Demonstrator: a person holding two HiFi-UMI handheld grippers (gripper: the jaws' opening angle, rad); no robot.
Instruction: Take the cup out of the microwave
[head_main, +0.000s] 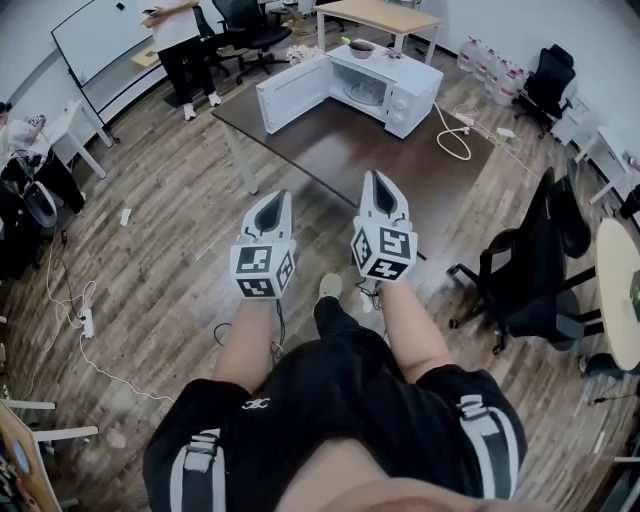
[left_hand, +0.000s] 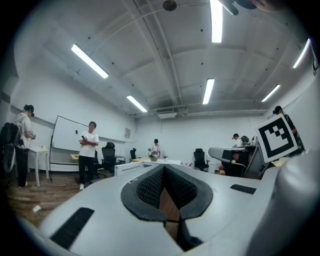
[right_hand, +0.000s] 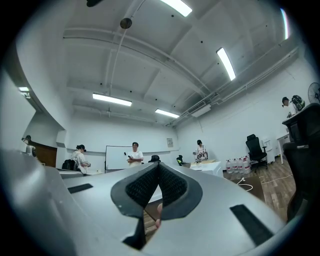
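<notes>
Ceiling strip lights flood the room with bright, even white light and burn out to glare in both gripper views. Shadows beneath the dark worktop are soft. The white microwave looks sharp in the head view. Straight lines bow heavily toward every edge, and the gripper views have black, vignetted corners.
</notes>
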